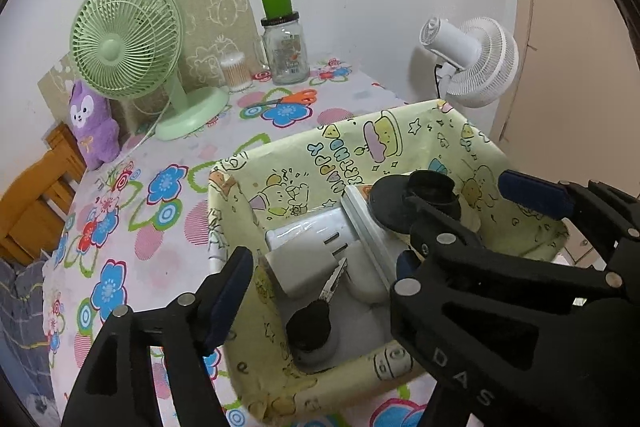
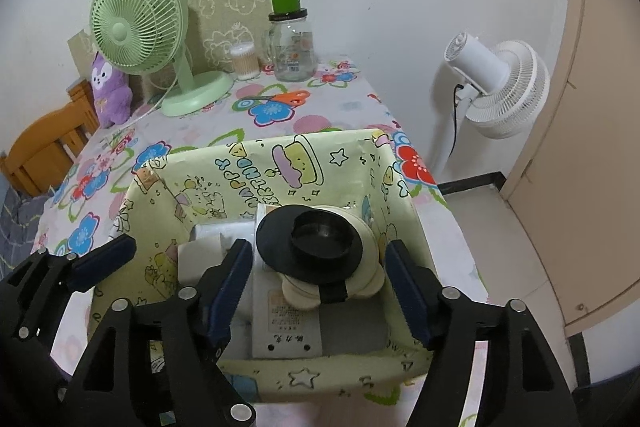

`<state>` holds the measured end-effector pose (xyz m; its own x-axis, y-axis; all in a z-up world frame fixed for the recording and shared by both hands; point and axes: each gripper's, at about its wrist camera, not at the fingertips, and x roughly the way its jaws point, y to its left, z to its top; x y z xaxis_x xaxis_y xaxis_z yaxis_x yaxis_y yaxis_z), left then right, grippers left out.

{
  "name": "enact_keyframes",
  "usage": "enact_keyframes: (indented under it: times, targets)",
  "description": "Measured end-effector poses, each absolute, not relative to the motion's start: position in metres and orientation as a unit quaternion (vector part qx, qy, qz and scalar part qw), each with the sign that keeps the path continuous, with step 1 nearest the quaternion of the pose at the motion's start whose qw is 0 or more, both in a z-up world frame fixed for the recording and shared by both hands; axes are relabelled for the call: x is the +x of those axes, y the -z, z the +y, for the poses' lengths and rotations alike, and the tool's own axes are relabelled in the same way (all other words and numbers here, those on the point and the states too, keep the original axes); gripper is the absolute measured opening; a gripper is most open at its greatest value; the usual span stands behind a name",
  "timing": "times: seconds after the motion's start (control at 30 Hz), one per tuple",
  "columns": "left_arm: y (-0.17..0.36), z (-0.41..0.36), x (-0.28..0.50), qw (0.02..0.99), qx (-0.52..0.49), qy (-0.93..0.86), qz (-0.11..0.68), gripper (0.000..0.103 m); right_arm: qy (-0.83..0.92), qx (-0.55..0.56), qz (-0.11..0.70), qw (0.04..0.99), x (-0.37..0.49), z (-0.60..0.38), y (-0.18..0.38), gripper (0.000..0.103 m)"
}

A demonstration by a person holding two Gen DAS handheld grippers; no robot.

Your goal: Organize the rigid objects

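Observation:
A yellow cartoon-print box (image 1: 304, 151) (image 2: 192, 171) stands on the flowered table. Inside lie a white charger plug (image 1: 308, 255), a key with a black head (image 1: 310, 323), a white flat pack (image 2: 280, 323) and a black round holder on a cream base (image 2: 316, 247) (image 1: 416, 199). My left gripper (image 1: 320, 275) is open over the box's near left part, empty. My right gripper (image 2: 320, 283) is open around the black holder, its fingers apart from it. The right gripper also shows in the left wrist view (image 1: 532, 191).
At the back of the table stand a green desk fan (image 1: 128, 47), a purple plush (image 1: 92, 127), a glass jar with green lid (image 1: 286, 47), a cotton-swab tub (image 1: 236, 67) and orange scissors (image 1: 288, 99). A white floor fan (image 2: 500, 87) stands right of the table. A wooden chair (image 1: 36, 195) is left.

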<state>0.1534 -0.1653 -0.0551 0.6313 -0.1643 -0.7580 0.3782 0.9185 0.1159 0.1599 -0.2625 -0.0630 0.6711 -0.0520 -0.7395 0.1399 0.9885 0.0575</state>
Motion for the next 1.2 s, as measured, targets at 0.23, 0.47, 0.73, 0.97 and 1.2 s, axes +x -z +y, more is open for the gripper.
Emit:
enact_keyframes:
  times: [0.23, 0.47, 0.73, 0.97, 1.2]
  targets:
    - [0.050, -0.158, 0.140, 0.897, 0.137, 0.156, 0.390, 0.079, 0.057, 0.061, 0.396, 0.915, 0.146, -0.258, 0.059, 0.082]
    - [0.043, -0.148, 0.125, 0.903, 0.138, 0.160, 0.375, 0.079, 0.064, 0.069, 0.386, 0.918, 0.128, -0.251, 0.052, 0.086]
    - [0.035, -0.138, 0.105, 0.905, 0.134, 0.170, 0.367, 0.085, 0.074, 0.053, 0.369, 0.925, 0.104, -0.238, 0.041, 0.087]
    - [0.027, -0.123, 0.088, 0.913, 0.130, 0.162, 0.352, 0.089, 0.066, 0.050, 0.361, 0.929, 0.089, -0.225, 0.034, 0.089]
    - [0.017, -0.102, 0.071, 0.923, 0.118, 0.150, 0.334, 0.096, 0.052, 0.043, 0.347, 0.935, 0.076, -0.208, 0.025, 0.092]
